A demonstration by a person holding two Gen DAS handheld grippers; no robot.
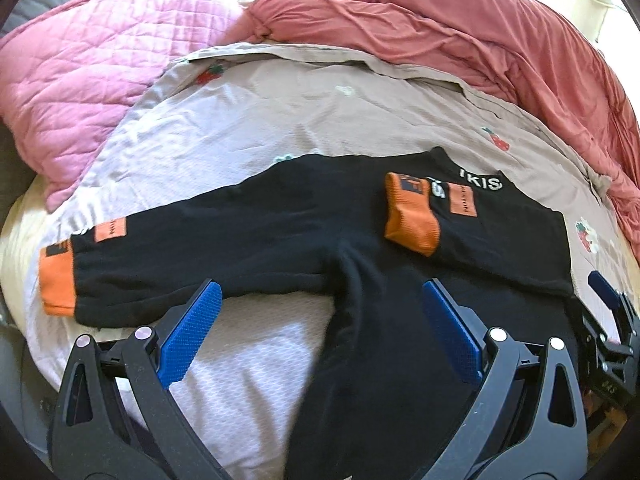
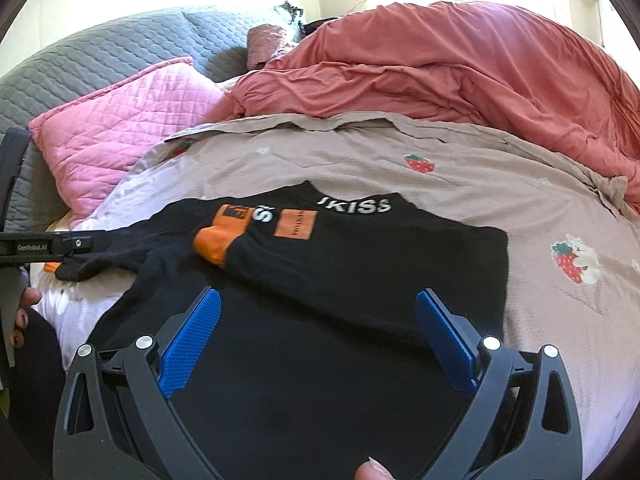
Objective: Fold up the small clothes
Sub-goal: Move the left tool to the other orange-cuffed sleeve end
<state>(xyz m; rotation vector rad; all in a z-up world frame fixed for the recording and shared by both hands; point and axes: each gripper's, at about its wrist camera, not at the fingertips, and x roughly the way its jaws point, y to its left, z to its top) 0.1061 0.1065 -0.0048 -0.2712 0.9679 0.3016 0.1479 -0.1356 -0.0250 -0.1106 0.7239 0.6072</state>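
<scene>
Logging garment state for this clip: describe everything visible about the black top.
The black top is a soft knit with long sleeves, orange cuffs, orange patches and white lettering near the neck. It lies flat on the strawberry-print sheet. One sleeve is folded across the chest, its cuff lying on the body; the other stretches out sideways. Both open grippers, left and right, hover at its hem.

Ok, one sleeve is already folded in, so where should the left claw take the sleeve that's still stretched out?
Grip the orange cuff at the end of the outstretched sleeve, coming in from the near edge. The sleeve lies flat and straight on the bedsheet, so its free end should lift easily and swing over the shirt body. The left claw is open.
</scene>
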